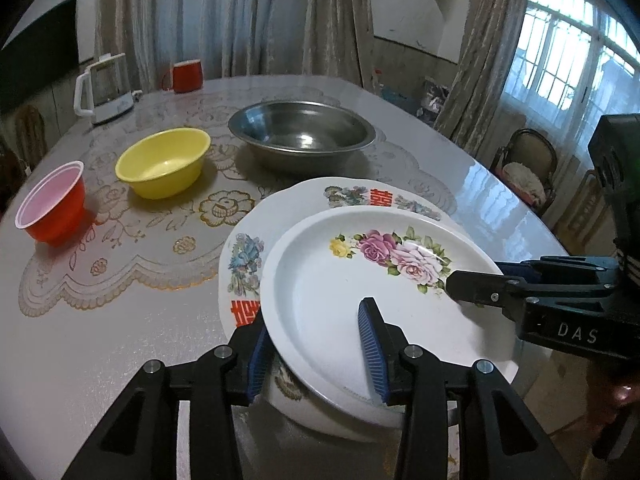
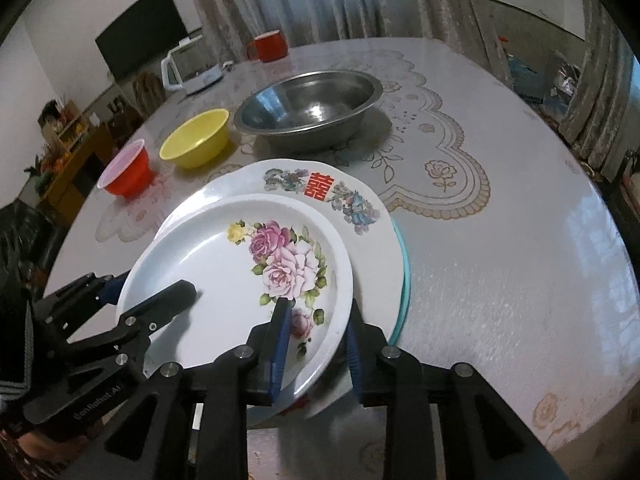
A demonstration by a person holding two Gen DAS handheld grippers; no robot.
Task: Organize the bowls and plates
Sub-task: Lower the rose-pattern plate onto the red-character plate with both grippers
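Roughly: 3 bowls (image 1: pixel 164 162), maybe 3 plates (image 1: pixel 384 304), 2 grippers (image 1: pixel 318 354).

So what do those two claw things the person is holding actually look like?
Both are matte black plastic. Each gripper, the left gripper and the right gripper, has two angular fingers with hollow cut-outs, silver round bolts at the joints, and ribbed blue pads on the inner faces. White lettering is printed on their bodies. No cables or sleeves show.
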